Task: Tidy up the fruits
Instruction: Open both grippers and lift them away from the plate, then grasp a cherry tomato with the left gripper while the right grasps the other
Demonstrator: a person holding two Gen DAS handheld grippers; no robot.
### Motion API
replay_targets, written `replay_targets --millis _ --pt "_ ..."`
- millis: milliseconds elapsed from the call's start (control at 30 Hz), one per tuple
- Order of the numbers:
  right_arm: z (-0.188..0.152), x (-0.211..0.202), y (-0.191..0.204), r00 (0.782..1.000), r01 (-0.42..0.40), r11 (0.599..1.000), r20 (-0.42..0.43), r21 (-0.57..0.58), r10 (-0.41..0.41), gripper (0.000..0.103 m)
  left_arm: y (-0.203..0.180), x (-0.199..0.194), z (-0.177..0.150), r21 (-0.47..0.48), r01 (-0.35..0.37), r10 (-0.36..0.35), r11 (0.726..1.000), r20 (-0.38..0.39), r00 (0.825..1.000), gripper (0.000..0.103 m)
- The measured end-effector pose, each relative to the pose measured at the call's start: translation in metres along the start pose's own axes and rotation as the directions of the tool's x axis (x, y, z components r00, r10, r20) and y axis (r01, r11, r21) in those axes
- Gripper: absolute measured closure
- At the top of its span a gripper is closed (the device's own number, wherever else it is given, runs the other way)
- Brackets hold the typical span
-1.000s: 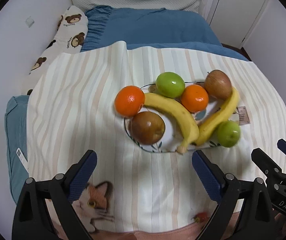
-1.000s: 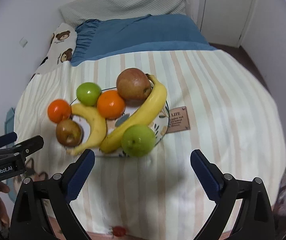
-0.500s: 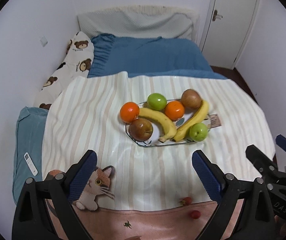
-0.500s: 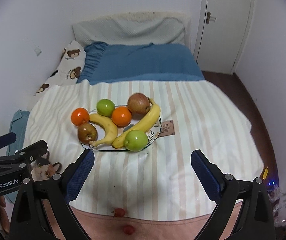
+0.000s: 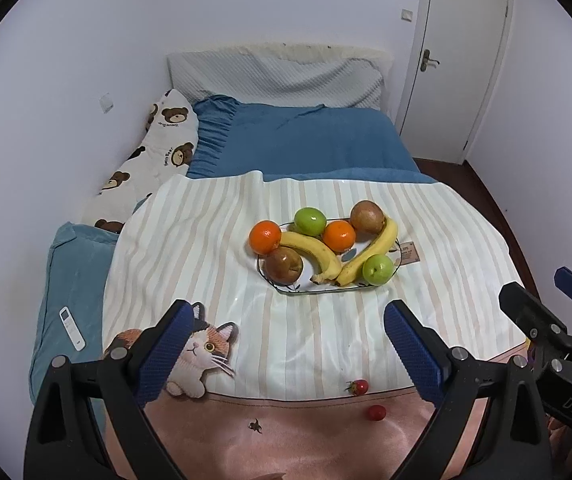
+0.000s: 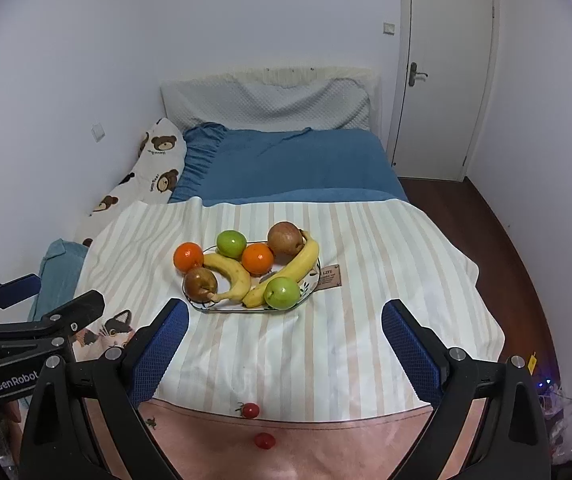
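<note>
A clear oval plate [image 5: 306, 286] [image 6: 226, 306] sits on a striped cloth on the bed. It holds two bananas [image 5: 314, 250] [image 6: 292, 268], two green apples [image 5: 378, 269] [image 6: 282, 293], two brownish apples [image 5: 284, 266] [image 6: 200, 284] and an orange [image 5: 339, 235] [image 6: 257, 258]. A second orange [image 5: 265, 236] [image 6: 188, 257] rests at the plate's left rim. My left gripper [image 5: 288, 338] is open and empty, well short of the plate. My right gripper [image 6: 286, 336] is open and empty, also held back from it.
The striped cloth [image 5: 214, 240] has a cat print [image 5: 202, 354] and a brown label [image 6: 331, 276]. Small red printed fruits [image 6: 251, 410] mark its pink hem. A white remote [image 5: 72, 328] lies on a blue cushion at left. A bear pillow [image 5: 158, 148], blue blanket and door [image 6: 442, 80] lie beyond.
Both grippers have pulled back and up from the plate, so the fruit looks smaller and more of the bed and room shows. The fruit has not moved.
</note>
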State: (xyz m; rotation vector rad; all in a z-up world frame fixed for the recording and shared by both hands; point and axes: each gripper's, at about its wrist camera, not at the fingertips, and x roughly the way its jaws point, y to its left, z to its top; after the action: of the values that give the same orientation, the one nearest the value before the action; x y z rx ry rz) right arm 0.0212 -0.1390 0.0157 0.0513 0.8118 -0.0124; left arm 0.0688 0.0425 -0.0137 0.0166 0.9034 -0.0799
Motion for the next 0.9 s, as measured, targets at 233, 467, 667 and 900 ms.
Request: replay_targets --millis 233,467,667,900 --pt "-0.002 -0.022 0.0 0.999 -0.002 1.0 0.04 0.004 0.002 0.004 0.002 -0.016 -0.004 0.002 -0.02 0.02 1.0 0.03 0.999 0.006" --pt "-0.007 -0.019 -0.001 0.999 -0.032 0.999 0.019 0.028 0.031 0.004 0.001 -0.01 -0.009 0.011 -0.04 0.04 0.999 0.015 0.999 0.006" --pt "-0.046 0.045 -0.016 0.978 -0.098 0.991 -0.176 0.09 0.113 0.004 0.007 0.052 -0.038 0.042 -0.125 0.13 0.991 -0.127 0.983 0.006" --pt "-0.142 0.159 -0.026 0.859 -0.122 0.967 -0.464 0.224 0.216 0.037 0.006 0.126 -0.09 0.141 -0.158 0.197 0.977 -0.326 0.925 0.006"
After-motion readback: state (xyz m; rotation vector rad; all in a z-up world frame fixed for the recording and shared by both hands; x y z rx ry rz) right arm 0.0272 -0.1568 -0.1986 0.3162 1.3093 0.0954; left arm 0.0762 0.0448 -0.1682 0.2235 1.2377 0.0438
